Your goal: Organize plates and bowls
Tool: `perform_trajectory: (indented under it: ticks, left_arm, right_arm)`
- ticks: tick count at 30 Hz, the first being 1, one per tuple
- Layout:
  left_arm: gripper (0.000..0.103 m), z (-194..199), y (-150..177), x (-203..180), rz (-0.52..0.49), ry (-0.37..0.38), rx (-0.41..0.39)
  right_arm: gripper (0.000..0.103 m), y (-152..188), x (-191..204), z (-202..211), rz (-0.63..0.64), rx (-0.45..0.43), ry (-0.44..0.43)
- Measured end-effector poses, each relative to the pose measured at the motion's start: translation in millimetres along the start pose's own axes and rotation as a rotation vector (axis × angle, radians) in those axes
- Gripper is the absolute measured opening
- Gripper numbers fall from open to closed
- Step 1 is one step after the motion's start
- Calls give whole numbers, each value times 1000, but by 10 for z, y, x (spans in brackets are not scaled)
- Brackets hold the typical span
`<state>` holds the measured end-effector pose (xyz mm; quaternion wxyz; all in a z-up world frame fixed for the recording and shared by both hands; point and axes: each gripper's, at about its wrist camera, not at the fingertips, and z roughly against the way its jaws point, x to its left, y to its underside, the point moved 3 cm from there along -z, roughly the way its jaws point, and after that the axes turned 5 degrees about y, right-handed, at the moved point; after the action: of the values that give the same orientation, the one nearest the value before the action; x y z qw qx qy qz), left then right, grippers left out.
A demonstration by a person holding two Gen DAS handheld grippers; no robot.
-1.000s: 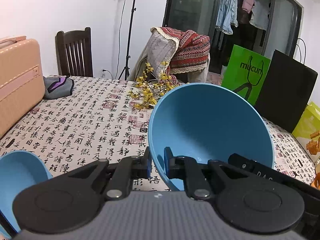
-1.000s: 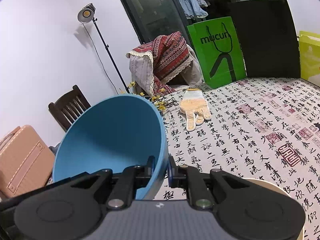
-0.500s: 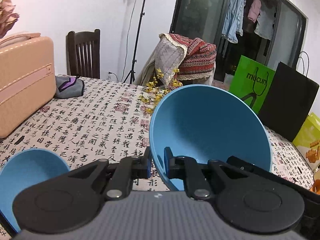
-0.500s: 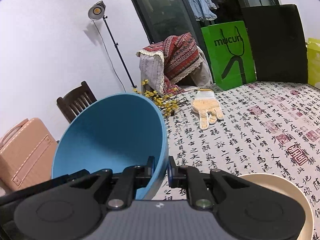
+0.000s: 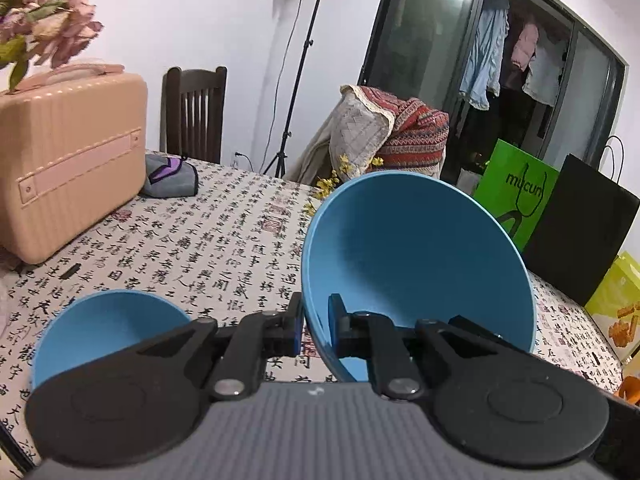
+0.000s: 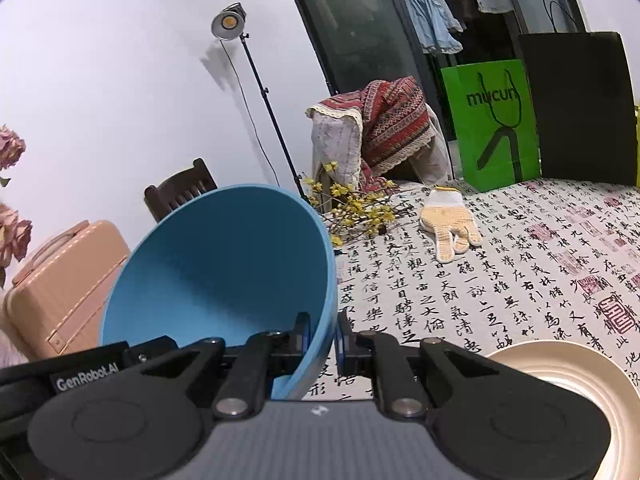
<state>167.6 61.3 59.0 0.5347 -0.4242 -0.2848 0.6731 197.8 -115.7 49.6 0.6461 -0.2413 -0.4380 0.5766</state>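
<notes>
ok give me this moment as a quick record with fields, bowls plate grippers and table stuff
held bowl: large blue bowl, tilted, off the table
left gripper: shut on the bowl's rim
right gripper: shut on the rim at the opposite side
second bowl: smaller blue bowl, on the table below the left gripper
plate: cream plate, on the table, lower right of the right wrist view
surface: tablecloth printed with calligraphy
other items: knit glove, yellow flower sprig, peach suitcase, green bag
</notes>
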Motion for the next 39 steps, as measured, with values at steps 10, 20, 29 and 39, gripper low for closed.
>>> perform_trajectory:
  ticks: [10,20,29,39]
  left_arm:
    - [13,99,16,179,22,-21,-24]
    - [13,158,29,355,49,-19,-33]
    - [13,185,44,529,76,-23,-40]
    - [13,268,32,736,98,-34,-56]
  right_arm:
    - [12,82,171,36,17,-3,-40]
    - [13,152,317,54,28,-4,-67]
    - [13,202,473,44,38,1,-93]
    - [13,233,639,12,52,16,-129]
